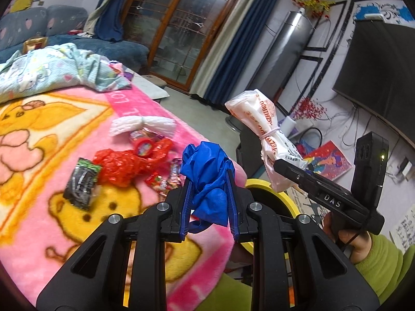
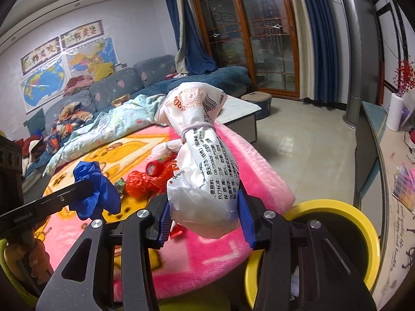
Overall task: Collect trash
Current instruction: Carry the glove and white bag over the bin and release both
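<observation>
Blue crumpled bag (image 1: 207, 184) pinched in left gripper (image 1: 208, 202), white tied packet (image 2: 199, 160) clamped in right gripper (image 2: 207, 223) (both above pink blanket (image 1: 64, 134), near yellow bin (image 2: 363, 223)).

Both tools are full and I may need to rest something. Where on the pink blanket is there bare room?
Free: the blanket left of the black wrapper, and the near edge by the yellow bin. Crowded: around the red net and candy wrappers.
</observation>
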A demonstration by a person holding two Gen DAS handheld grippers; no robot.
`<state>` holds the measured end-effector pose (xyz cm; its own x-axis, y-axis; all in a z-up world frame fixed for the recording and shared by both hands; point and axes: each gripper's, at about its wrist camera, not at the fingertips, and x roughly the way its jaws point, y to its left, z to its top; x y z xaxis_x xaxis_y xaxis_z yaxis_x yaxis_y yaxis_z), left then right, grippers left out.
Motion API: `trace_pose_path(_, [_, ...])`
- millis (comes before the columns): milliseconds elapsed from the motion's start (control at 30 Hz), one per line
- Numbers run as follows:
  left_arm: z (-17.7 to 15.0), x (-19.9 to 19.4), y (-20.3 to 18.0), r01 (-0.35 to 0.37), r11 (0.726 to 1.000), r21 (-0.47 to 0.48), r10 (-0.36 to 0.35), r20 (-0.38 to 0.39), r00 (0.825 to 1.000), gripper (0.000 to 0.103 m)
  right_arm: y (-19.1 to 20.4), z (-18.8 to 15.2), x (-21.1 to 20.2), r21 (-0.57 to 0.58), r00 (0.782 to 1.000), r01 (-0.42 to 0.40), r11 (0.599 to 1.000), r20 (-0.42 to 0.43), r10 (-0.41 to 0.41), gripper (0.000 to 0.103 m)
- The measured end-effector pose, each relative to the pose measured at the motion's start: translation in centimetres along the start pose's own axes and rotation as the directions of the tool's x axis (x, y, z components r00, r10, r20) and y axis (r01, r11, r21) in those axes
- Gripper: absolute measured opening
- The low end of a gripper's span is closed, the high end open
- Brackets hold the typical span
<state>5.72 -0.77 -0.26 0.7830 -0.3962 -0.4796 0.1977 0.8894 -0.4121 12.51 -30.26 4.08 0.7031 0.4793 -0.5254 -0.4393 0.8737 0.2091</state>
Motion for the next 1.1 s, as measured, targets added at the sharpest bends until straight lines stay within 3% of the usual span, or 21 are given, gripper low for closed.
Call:
trace_pose_path(667, [-1.2, 4.6, -6.6, 0.09, 0.98, 0.178, -0.075, -0.089, 0.993, 0.017, -6.5, -2.2, -2.8, 0.164, 0.99, 0.142, 0.976, -0.014, -0.142, 0.042])
trace_pose_path(1100, [-2.6, 9.4, -10.9, 0.178, 0.949, 0.259, -0.129, -0.198, 0.972, 0.017, -11.9, -5.5, -4.8, 0.269, 0.967, 0.253, 0.929, -0.087, -0.238, 0.042])
